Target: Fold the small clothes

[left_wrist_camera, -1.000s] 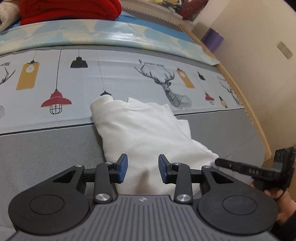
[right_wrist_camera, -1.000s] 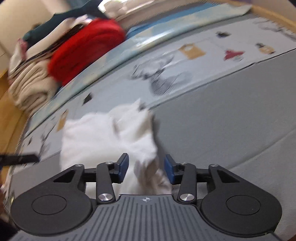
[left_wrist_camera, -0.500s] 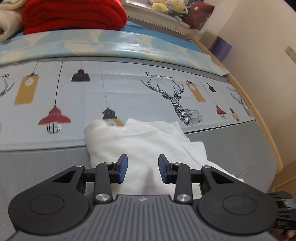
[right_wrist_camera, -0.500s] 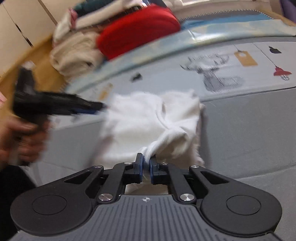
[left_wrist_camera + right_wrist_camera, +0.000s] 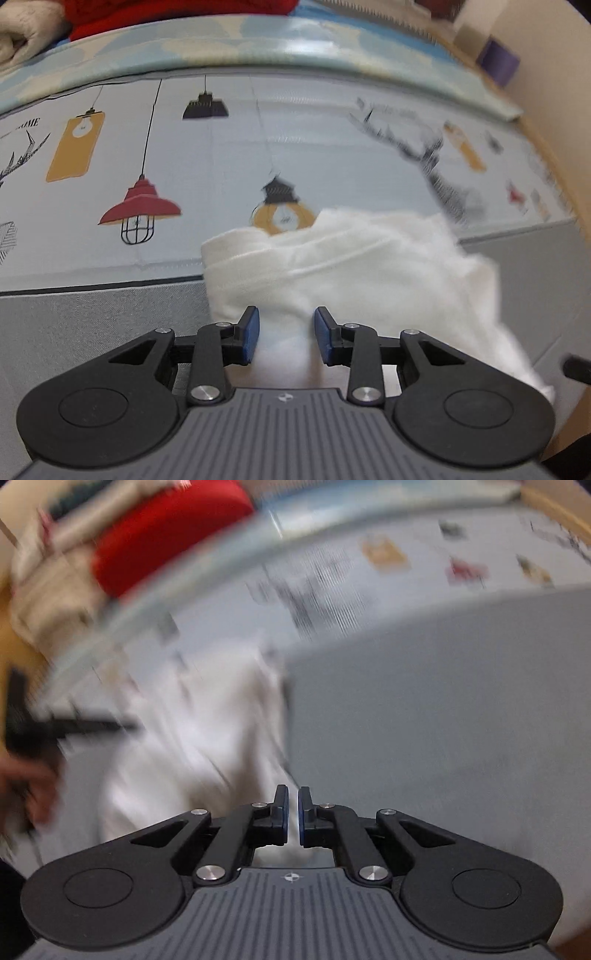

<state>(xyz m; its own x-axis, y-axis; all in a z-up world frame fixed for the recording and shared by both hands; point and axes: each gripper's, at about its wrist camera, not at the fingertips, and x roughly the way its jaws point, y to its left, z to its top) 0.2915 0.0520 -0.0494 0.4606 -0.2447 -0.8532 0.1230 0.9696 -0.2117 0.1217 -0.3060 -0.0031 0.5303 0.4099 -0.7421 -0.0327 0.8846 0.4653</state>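
Between the spread jaws of the left gripper [image 5: 286,339], white garment [image 5: 354,273] lies directly ahead, long axis running left-near to right-far on the grey mat [image 5: 92,325]. Right gripper [image 5: 293,816] nearly pressed together; pinch uncertain, blurred.

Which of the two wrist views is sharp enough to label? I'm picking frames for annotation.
Left wrist view: mostly sharp; the white garment and lamp prints read clearly, only the right edge smears, and the left gripper is crisp. Right wrist view: heavy motion blur; garment and red blanket smear, only the right gripper is sharp.
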